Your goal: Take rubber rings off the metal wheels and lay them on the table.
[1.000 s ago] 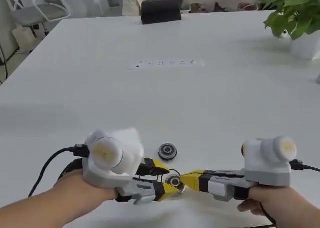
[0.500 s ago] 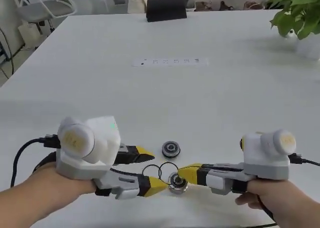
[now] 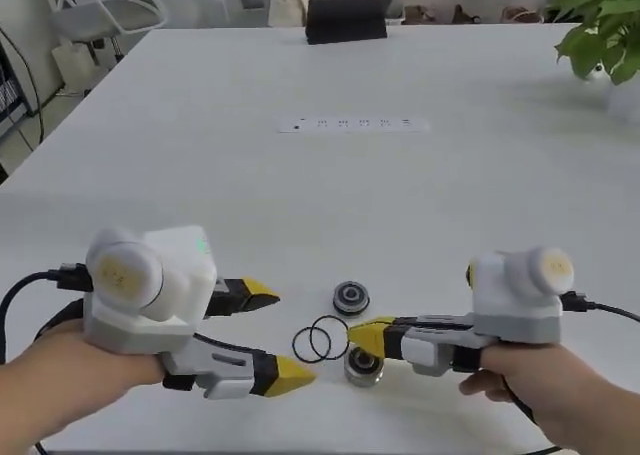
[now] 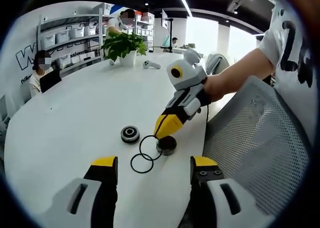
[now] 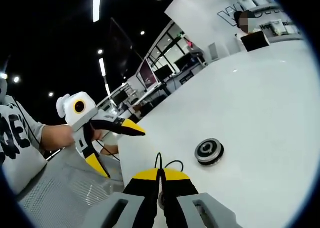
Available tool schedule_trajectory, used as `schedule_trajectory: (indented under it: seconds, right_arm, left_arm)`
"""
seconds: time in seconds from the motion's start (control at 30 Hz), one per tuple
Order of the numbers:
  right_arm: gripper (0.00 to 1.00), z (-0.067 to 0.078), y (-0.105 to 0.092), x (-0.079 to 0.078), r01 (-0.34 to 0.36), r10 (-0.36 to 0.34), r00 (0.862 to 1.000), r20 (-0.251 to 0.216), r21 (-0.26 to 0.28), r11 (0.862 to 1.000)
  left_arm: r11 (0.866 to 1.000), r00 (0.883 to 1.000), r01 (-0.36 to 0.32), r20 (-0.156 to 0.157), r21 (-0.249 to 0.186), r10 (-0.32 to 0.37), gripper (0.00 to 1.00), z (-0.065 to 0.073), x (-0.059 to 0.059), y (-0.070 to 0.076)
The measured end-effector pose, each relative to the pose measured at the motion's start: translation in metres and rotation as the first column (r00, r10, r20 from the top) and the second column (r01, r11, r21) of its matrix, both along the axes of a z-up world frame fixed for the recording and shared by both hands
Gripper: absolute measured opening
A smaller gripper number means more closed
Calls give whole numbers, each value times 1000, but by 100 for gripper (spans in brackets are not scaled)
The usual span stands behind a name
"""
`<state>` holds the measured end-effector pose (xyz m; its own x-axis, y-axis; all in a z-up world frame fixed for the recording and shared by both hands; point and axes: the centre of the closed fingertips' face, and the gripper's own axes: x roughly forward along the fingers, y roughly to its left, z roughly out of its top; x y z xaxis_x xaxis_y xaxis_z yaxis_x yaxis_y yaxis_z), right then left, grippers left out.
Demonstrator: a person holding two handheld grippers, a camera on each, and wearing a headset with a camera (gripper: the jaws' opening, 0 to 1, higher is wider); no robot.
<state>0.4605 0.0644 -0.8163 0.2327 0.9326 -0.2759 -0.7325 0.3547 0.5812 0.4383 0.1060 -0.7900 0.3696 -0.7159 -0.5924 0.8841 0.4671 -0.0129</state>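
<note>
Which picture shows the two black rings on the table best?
The left gripper view: both rubber rings lie whole, overlapping, ahead of its open jaws. The head view shows them smaller. The right gripper view shows arcs above its shut jaws.

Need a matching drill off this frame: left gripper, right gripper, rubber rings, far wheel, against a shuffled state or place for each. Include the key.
Column 1
1. left gripper
2. right gripper
3. rubber rings
4. far wheel

Column 2
A. alone on the table, beyond the rings
B. jaws shut, tips at the near wheel
C. jaws open, holding nothing
D. lying flat and overlapping, between the two grippers

Pairs: 1-C, 2-B, 3-D, 4-A
</note>
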Motion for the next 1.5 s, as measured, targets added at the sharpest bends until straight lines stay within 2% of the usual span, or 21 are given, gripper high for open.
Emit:
schedule_trajectory:
  seconds: [0.47, 0.67, 1.07, 1.27, 1.5]
  right_arm:
    - [0, -7, 16, 4, -56, 56, 998, 4, -57, 997]
    - [0, -14, 20, 8, -66, 65, 998, -12, -87, 994]
    - [0, -26, 20, 8, -84, 81, 996, -28, -142, 986]
    - [0, -27, 18, 11, -80, 80, 997, -8, -171, 982]
    - [3, -32, 19, 7, -103, 110, 994, 20, -213, 972]
  left_arm:
    - [999, 999, -44, 5, 0, 44, 61, 4, 2, 16]
    - [998, 998, -59, 4, -1, 59, 61, 3, 1, 22]
    - [998, 998, -66, -3, -1, 66, 61, 1, 2, 23]
    - [998, 998, -61, -9, 4, 61, 61, -2, 1, 23]
    - [998, 998, -66, -11, 7, 66, 61, -3, 1, 25]
